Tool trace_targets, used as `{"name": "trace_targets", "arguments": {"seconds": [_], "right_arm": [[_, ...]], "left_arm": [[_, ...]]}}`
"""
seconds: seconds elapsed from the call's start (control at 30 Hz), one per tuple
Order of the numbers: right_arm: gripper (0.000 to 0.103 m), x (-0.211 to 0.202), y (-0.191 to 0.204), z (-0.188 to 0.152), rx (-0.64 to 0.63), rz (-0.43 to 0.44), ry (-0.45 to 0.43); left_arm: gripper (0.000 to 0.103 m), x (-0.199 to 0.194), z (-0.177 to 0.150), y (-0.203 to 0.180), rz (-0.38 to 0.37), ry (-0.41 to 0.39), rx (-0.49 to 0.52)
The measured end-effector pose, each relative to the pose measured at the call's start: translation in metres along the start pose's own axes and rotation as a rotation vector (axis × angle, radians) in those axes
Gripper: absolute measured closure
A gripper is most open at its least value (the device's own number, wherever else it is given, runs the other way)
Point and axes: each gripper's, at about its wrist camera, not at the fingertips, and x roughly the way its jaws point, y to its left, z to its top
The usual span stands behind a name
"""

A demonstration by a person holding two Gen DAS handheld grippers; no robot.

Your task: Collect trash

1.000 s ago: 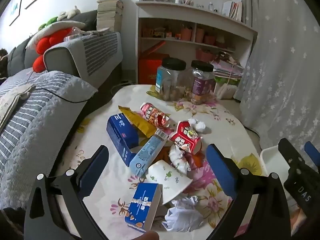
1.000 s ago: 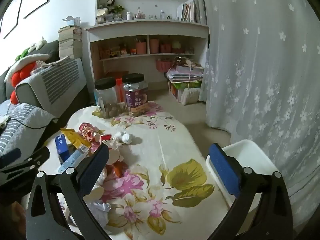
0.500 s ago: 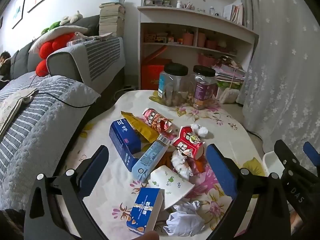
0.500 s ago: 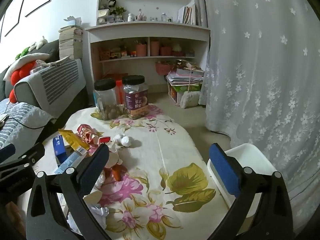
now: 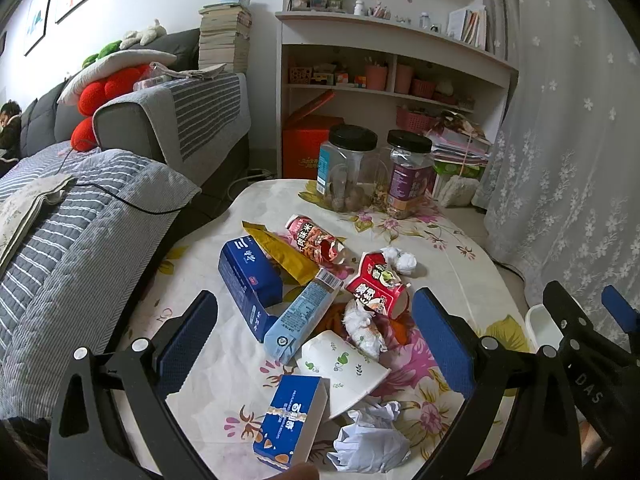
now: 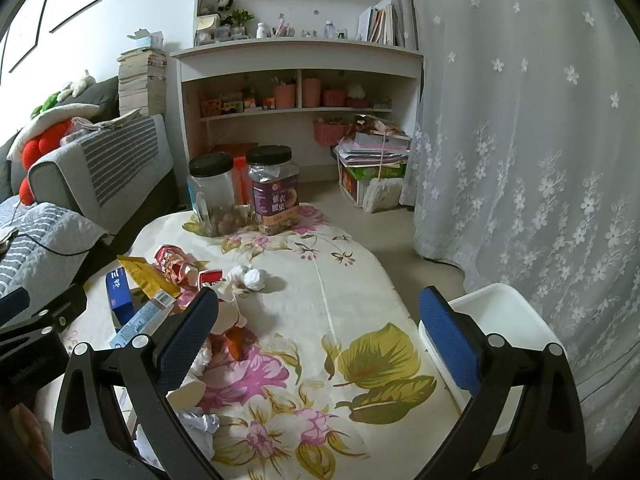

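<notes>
1. Since a second ago both of our grippers have risen and drawn back a little from the table (image 5: 452, 276): the litter sits lower and smaller between the fingers, more of the shelf shows above, and nothing on the cloth has shifted.

2. Left wrist view: our left gripper (image 5: 314, 338) hovers with its blue pads wide apart, gripping nothing. Between the pads lie a light-blue carton (image 5: 304, 322), a tipped paper cup (image 5: 340, 362) and a red snack cup (image 5: 376, 290). Beyond the left pad rests a dark-blue box (image 5: 248, 276), with a gold wrapper (image 5: 282, 254) and a pink snack tube (image 5: 316, 240) farther ahead. Close under the gripper we see a small blue carton (image 5: 290, 420) and a crumpled paper ball (image 5: 370, 440). Two black-lidded jars (image 5: 348, 168) stand at the far edge.

3. Right wrist view: our right gripper (image 6: 318, 338) also hangs with fingers spread and empty, over bare flowered cloth. Two white paper wads (image 6: 248, 276) lie ahead of it, and the main heap sits past its left pad. A white bin (image 6: 508, 320) stands just beyond the right pad, beside the table's edge; its inside looks empty.
</notes>
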Motion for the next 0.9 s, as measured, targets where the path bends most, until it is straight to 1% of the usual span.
{"name": "trace_targets", "arguments": {"seconds": [0.6,0.9], "right_arm": [[0.007,0.004,-0.0004,-0.0055,0.011,0.007,0.017],[0.007,0.0078,-0.0006,-0.0061,0.016,0.016,0.036]], "left_arm": [[0.008,0.0026,-0.0024,0.0034,-0.001,0.004,-0.006],[0.008,0.0078,-0.0096,0.003,0.002,0.017,-0.006]]}}
